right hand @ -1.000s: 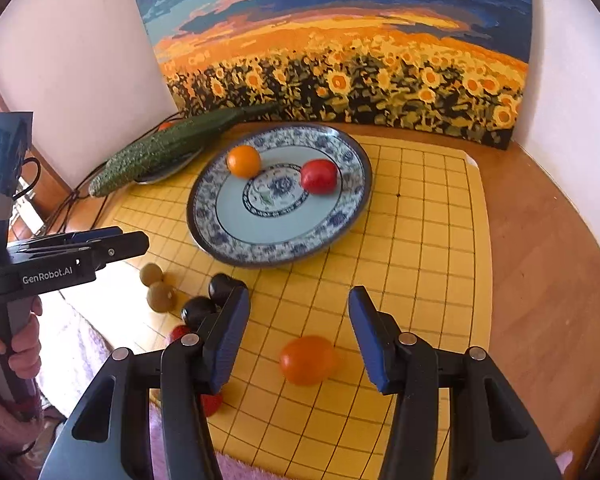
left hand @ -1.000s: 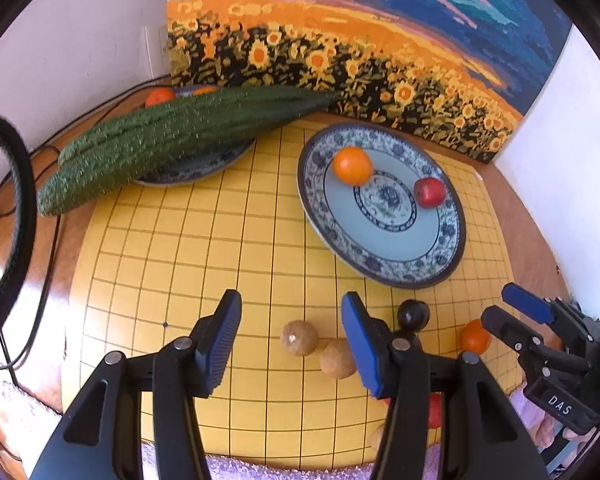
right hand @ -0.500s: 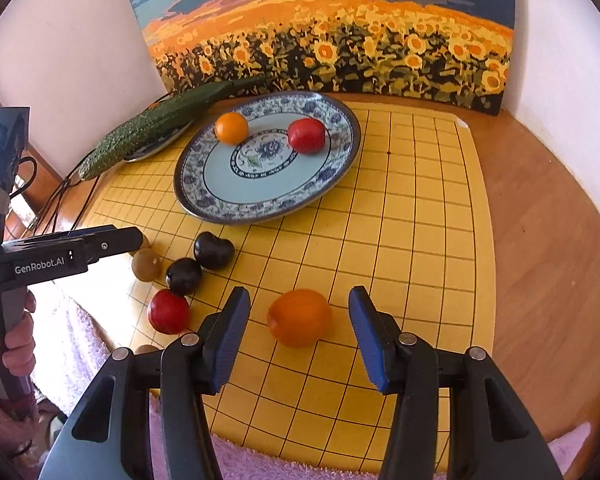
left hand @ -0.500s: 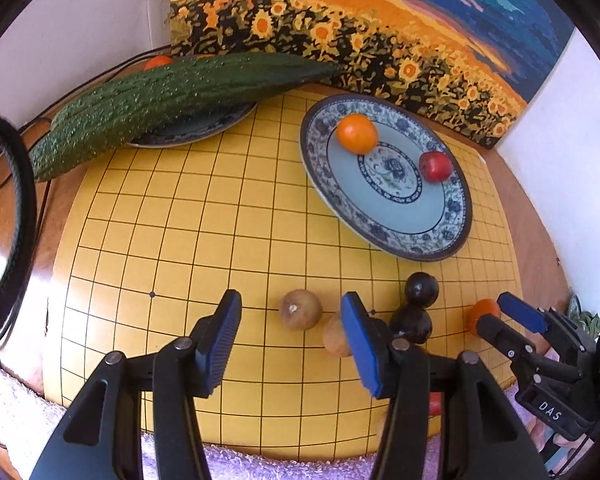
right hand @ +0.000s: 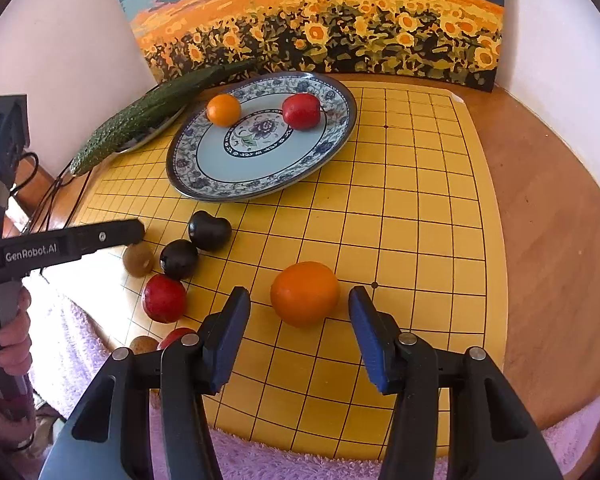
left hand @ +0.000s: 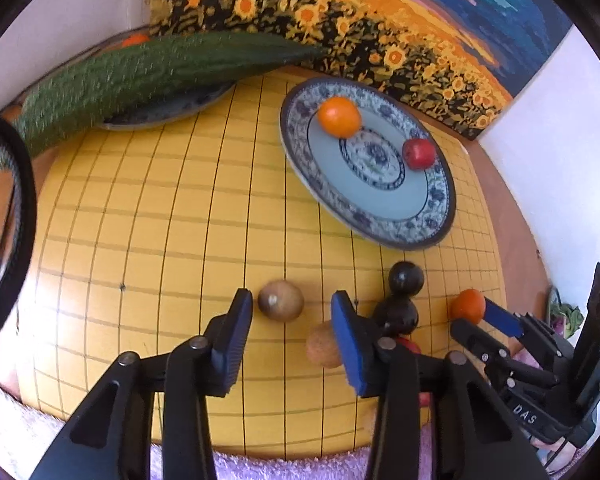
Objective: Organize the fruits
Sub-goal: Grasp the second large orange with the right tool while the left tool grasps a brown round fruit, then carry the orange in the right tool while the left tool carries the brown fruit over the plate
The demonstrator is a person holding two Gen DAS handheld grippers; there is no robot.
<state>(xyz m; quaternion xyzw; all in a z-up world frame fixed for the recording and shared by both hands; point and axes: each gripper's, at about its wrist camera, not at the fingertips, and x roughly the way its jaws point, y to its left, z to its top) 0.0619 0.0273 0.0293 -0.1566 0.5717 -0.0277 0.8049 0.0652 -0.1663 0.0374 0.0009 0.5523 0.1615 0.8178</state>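
On the yellow grid board (right hand: 420,200), my left gripper (left hand: 292,320) straddles a brown round fruit (left hand: 281,301). Its jaws are closing, with small gaps still beside the fruit. A second brown fruit (left hand: 322,344) sits half hidden behind its right finger. My right gripper (right hand: 298,300) stands open around a loose orange (right hand: 305,294), pads clear on both sides. Two dark fruits (right hand: 210,230) (right hand: 179,258) and a red one (right hand: 164,298) lie between the grippers. The blue-patterned plate (right hand: 260,188) holds an orange (right hand: 223,109) and a red fruit (right hand: 301,111).
A long bitter gourd (right hand: 152,112) rests on a second plate at the back left. A sunflower painting (right hand: 320,20) leans on the wall behind. The board lies on a purple towel (right hand: 300,456) over a wooden table (right hand: 560,240). Cables (right hand: 52,196) hang at the left edge.
The left gripper's jaws have narrowed around the brown fruit, and its view has tipped further down. The right gripper has sunk toward the orange, which now sits between its fingers.
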